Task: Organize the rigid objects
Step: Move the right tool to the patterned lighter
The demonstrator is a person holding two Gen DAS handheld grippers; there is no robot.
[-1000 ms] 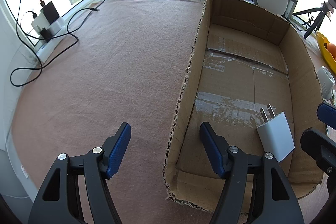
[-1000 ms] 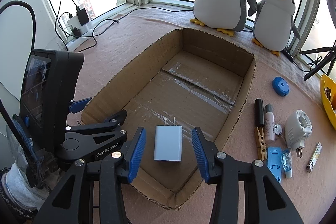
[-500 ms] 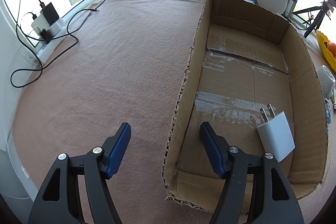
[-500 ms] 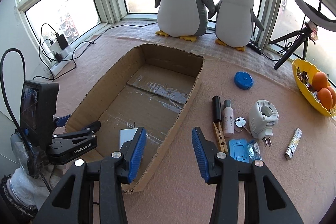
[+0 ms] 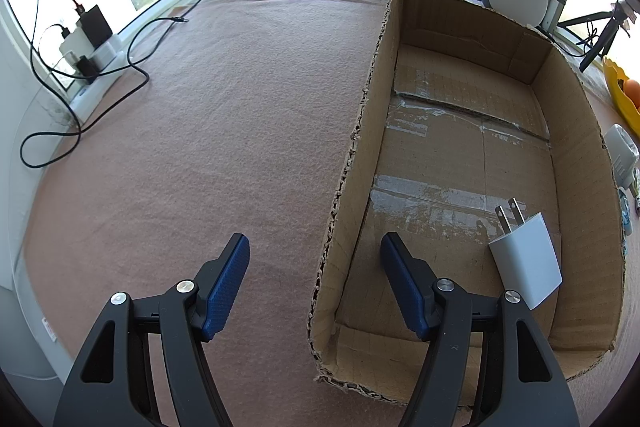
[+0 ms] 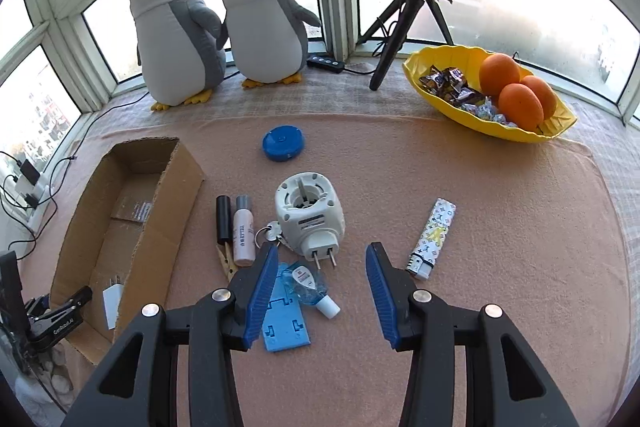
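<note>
A cardboard box [image 5: 360, 131] [image 6: 176, 227] lies open on the pink cloth. A white charger plug [image 5: 524, 263] [image 6: 111, 301] lies inside it near the front. My left gripper [image 5: 316, 247] is open and empty, straddling the box's left wall. My right gripper [image 6: 322, 257] is open and empty above loose items right of the box: a white plug-in device [image 6: 310, 215], a patterned lighter [image 6: 432, 237], a blue plastic stand [image 6: 284, 327], a small clear bottle [image 6: 310, 285], two tubes [image 6: 234, 223], a clothespin [image 6: 226, 261], keys [image 6: 270, 231] and a blue round tape [image 6: 283, 143].
Two plush penguins [image 6: 212, 27] stand at the back by the windows. A yellow bowl [image 6: 488, 131] holds oranges and sweets at the right. A tripod [image 6: 404, 23] stands behind it. Chargers and cables [image 5: 88, 43] lie at the far left.
My right gripper has drawn back from the box, leaving the white plug inside, and swung right over the loose items. The left gripper has not moved.
</note>
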